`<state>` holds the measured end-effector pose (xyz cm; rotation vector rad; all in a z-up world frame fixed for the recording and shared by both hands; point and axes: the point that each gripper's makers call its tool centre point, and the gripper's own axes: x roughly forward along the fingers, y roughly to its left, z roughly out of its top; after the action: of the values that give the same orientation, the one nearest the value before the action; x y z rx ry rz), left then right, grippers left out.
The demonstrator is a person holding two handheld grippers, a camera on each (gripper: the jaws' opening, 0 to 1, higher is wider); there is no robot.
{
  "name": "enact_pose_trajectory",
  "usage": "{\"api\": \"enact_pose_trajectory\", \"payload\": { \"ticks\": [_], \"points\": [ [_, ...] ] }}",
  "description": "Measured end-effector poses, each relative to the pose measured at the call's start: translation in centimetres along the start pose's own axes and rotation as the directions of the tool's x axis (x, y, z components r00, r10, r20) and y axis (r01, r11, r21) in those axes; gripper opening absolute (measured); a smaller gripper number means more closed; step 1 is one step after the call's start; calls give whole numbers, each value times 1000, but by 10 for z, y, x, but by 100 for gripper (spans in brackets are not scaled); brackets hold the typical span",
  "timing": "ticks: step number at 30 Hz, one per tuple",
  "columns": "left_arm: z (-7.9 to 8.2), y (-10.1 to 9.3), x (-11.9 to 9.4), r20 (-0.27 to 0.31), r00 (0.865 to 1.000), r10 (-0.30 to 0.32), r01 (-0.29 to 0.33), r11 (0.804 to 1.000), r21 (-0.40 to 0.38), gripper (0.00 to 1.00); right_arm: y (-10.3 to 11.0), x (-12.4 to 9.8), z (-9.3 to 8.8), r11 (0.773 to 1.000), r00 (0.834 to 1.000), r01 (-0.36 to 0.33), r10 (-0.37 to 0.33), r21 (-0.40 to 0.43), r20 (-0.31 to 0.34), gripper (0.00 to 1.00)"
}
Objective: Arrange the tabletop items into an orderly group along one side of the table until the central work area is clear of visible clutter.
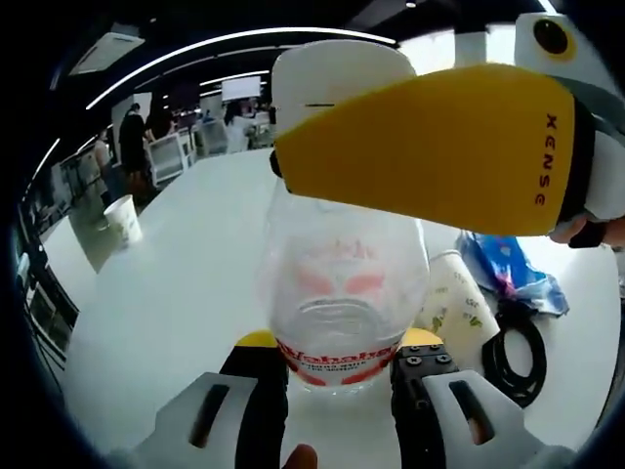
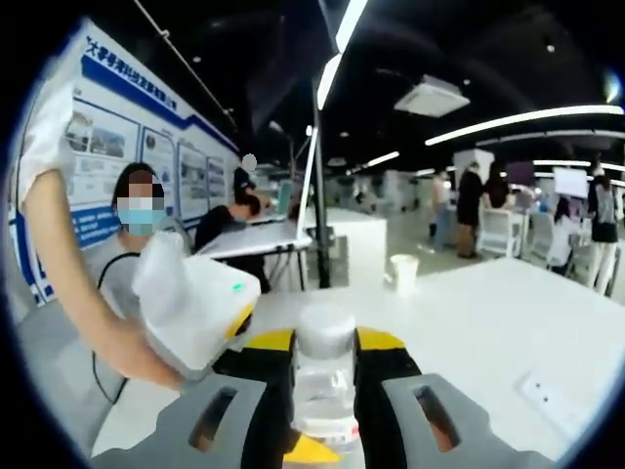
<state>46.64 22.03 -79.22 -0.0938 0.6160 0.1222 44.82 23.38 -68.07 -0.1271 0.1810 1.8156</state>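
Clear plastic bottle w/ red label upright, long axis vertical: left gripper clamps base, right gripper clamps white-capped neck from above.

A clear, glossy plastic bottle with a red-printed label and a smooth white cap sits between the matt black pads of the left hand-held gripper, whose shells are smooth grey and yellow plastic. The table is a smooth white surface with a soft sheen. Two paper cups, a crinkled blue plastic bag and a coil of black cable lie on it.
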Motion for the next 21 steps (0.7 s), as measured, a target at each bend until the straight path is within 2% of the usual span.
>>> {"api": "enact_pose_trajectory", "payload": {
  "ticks": [2, 8, 14, 21],
  "points": [
    [-2, 1, 1, -8, 1000, 0, 0, 1000, 3, 37, -1, -1, -3, 1000, 1000, -2, 2, 4, -4, 19],
    [1, 2, 2, 13, 1000, 7, -7, 1000, -5, 37, -3, 1, 0, 1000, 1000, -4, 4, 15, 13, 19],
    [1, 0, 2, 37, 999, 9, -9, 1000, 21, 37, 0, -4, -2, 1000, 999, 7, -8, 25, 35, 18],
    [0, 0, 1, 64, 998, 29, -29, 1000, 0, 37, 2, -4, -2, 1000, 999, -2, 2, 17, 36, 18]
  ]
}}
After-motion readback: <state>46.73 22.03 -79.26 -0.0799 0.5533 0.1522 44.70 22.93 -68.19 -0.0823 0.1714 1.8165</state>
